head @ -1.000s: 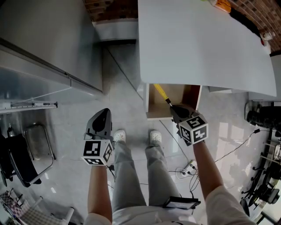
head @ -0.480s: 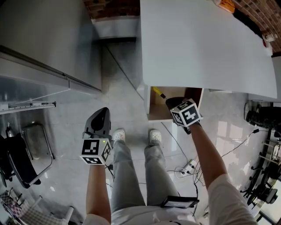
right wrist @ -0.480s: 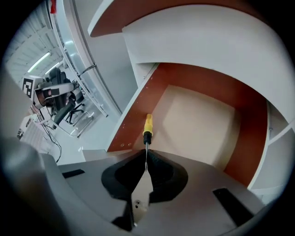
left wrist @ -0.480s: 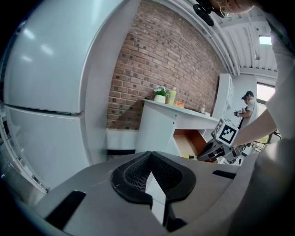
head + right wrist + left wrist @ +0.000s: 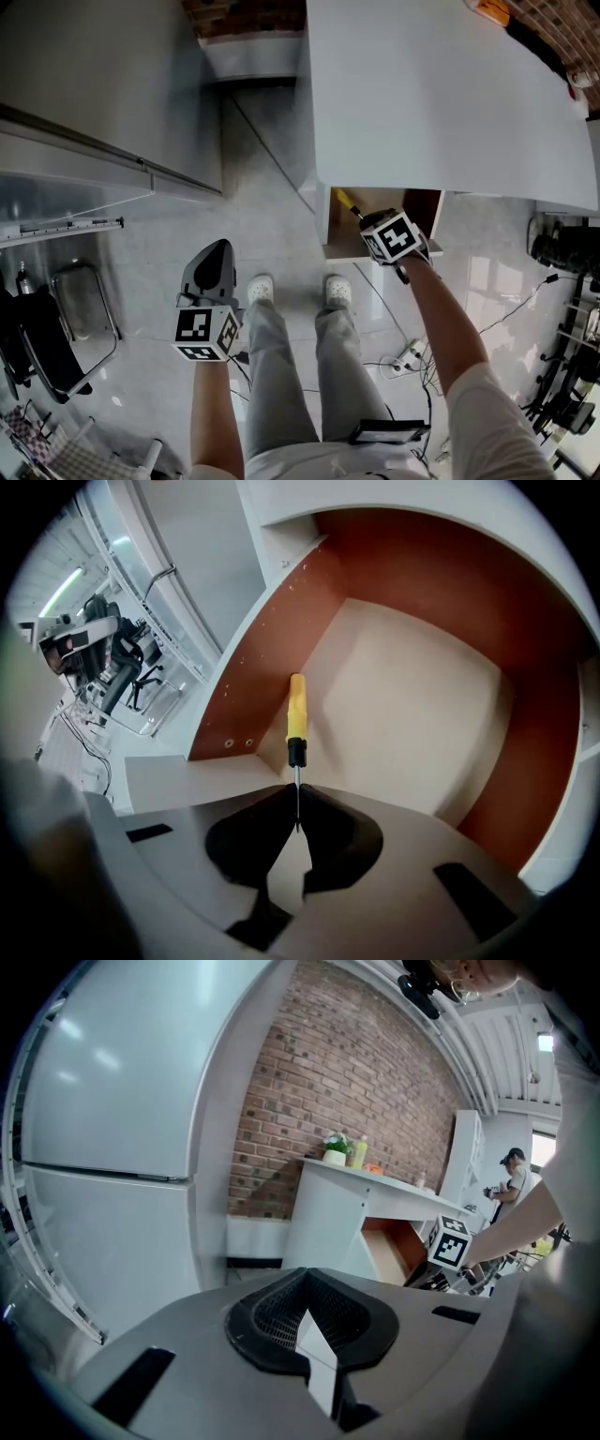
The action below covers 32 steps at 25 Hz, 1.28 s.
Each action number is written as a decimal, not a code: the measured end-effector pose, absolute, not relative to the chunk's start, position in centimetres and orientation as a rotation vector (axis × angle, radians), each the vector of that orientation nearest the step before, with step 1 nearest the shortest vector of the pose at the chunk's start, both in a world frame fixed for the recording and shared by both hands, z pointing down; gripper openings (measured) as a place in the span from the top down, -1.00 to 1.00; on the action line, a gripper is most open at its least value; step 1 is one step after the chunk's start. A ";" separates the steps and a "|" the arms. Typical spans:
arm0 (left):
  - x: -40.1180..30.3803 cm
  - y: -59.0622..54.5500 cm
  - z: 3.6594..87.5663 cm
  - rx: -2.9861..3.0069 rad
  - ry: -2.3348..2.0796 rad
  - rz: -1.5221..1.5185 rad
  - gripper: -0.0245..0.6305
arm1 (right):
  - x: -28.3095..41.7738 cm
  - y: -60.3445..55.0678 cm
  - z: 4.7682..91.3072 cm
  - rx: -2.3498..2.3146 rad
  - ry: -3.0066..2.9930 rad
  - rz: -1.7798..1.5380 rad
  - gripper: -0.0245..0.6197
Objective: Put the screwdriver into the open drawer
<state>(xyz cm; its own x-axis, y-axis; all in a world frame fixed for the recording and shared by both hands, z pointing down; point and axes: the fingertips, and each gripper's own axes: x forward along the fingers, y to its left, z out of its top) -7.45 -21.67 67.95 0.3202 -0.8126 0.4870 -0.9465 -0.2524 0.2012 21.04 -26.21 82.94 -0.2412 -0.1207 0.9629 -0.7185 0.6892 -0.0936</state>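
A yellow-handled screwdriver [image 5: 295, 722] points into the open drawer [image 5: 412, 714], whose floor is pale and whose sides are brown. My right gripper [image 5: 297, 810] is shut on the screwdriver's thin metal shaft. In the head view the right gripper [image 5: 375, 225] reaches over the drawer [image 5: 424, 208] below the white counter, and the screwdriver [image 5: 347, 201] shows inside it near the left wall. My left gripper [image 5: 212, 267] hangs over the floor beside the person's left leg. In the left gripper view the left gripper [image 5: 314, 1333] is shut with nothing between its jaws.
A white counter top [image 5: 441, 94] overhangs the drawer. A large white fridge [image 5: 84, 84] stands to the left, a brick wall [image 5: 347, 1082] behind. Cables and a power strip [image 5: 405, 358] lie on the floor at the right. A black chair [image 5: 37, 337] stands at far left.
My right gripper has moved forward and up with the screwdriver, further into the drawer. The left gripper has barely shifted.
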 end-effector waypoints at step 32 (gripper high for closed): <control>-4.0 -20.9 58.3 2.232 -1.505 0.458 0.89 | 21.2 -23.9 67.9 0.854 -1.969 0.776 0.86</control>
<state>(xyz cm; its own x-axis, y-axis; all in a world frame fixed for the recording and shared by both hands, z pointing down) -3.97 -20.87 58.29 0.3643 -0.7964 0.4827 -0.9303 -0.3348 0.1496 21.22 -23.89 67.88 -0.4213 -0.2756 0.8641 -0.7911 0.5775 -0.2015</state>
